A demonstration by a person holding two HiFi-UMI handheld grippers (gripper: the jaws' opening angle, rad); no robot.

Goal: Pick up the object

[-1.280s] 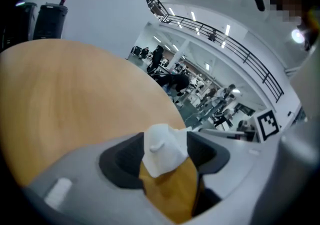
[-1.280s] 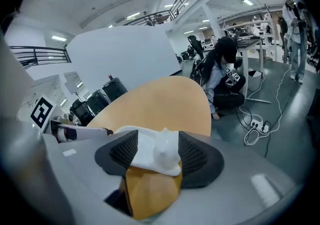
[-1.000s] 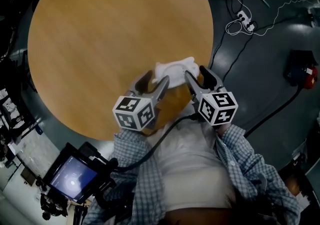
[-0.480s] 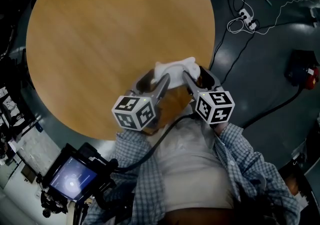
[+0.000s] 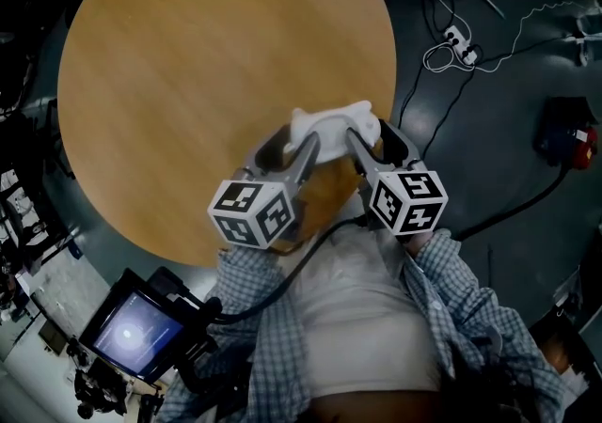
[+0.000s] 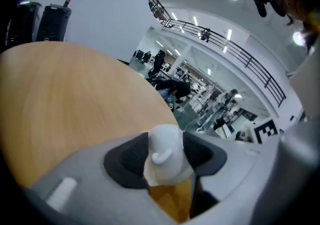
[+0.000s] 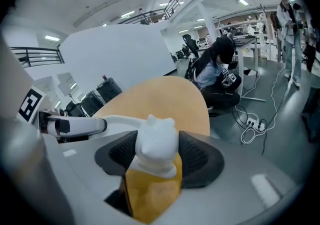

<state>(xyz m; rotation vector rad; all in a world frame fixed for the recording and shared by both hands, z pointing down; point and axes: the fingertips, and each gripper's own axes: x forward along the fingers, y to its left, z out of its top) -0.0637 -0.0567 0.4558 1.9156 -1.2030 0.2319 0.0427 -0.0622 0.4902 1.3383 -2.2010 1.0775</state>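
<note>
At the near edge of the round wooden table [image 5: 207, 64], both tools are found much where they were a second ago. The table is framed a little differently now, but no clear shift of the tools along its rim can be made out. Just off that rim the person's checked sleeves [image 5: 246, 271] are seen, with the forearms drawn in close to the body and angled toward each other, so that the two tools converge over the edge of the table.

The left gripper [image 5: 292, 144] is held with its marker cube [image 5: 252, 214] toward the person and its jaws reaching in over the wood. Its jaws stood wider a second ago and are closing now. Its dark pads are seen against both sides of the white animal figure [image 5: 329, 125], at the end with the small curled tail.

The right gripper [image 5: 374, 141] is held as a mirror of the left, and its jaws are set on the other end of the figure, the pads pressed against the flanks below two small ears.

The figure is thus held between the two tools over the table's near edge. Whether it is raised off the wood cannot be told.
</note>
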